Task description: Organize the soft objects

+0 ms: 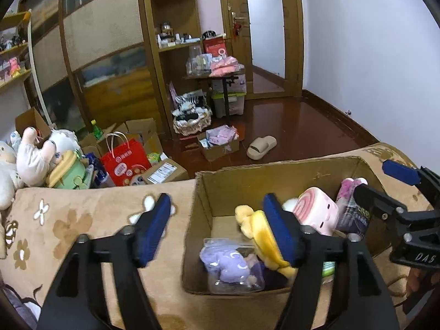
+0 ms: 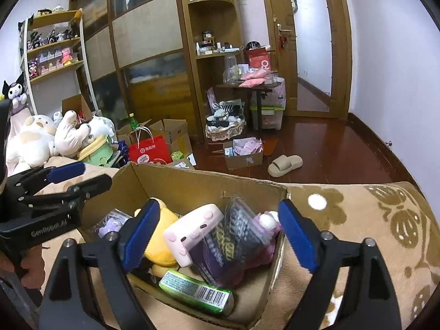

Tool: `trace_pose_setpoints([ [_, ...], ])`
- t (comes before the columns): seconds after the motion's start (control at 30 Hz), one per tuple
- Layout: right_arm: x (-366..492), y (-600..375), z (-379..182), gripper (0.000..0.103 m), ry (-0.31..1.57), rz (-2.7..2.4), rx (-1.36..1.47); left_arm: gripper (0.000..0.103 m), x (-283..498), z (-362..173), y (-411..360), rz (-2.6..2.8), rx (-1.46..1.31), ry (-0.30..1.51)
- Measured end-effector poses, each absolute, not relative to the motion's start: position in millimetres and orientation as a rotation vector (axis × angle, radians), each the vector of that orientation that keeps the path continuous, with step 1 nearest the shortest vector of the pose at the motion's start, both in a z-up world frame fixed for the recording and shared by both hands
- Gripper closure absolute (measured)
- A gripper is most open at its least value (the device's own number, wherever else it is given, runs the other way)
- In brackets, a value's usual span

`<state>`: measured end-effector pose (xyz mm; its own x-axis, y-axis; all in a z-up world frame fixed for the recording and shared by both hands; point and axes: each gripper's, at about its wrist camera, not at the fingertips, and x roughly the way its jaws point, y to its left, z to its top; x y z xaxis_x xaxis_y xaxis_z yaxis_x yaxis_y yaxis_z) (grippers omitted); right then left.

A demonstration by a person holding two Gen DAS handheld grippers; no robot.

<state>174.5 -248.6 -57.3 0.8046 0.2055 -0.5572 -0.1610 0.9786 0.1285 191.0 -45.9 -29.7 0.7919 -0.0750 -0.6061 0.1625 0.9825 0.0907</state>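
The left claw (image 1: 217, 227) and the right claw (image 2: 220, 232) are both wide apart and hold nothing. They hang over a cardboard box (image 2: 192, 184) with a yellow soft toy (image 2: 161, 243) and a pink soft toy (image 2: 192, 231) inside.

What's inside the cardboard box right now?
The cardboard box holds a yellow plush, pink plush block, bagged purple toy, dark packaged items and a green pack. Anything beneath them is covered.

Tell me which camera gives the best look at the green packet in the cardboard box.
The right wrist view. The green packet lies in the open at the near end of the cardboard box, its barcode facing up. In the left wrist view only a small green sliver peeks out behind that gripper's own finger, beside the yellow plush.
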Motion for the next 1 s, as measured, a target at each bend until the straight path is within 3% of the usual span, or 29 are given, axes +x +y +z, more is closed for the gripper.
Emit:
trace_pose_setpoints([
  [0.2,164,-255,-47,0.0,0.584,0.176,0.104,0.02,177,-21,-38,-0.113,0.118,0.634],
  [0.33,153,-258,-34,0.0,0.553,0.153,0.099,0.019,169,-14,-34,-0.108,0.12,0.63],
  [0.4,148,-260,-27,0.0,0.541,0.147,0.102,0.007,161,-9,-33,-0.099,0.119,0.619],
  [1.0,79,-267,22,0.0,0.462,0.063,0.092,0.004,94,40,-15,-0.065,0.107,0.519],
])
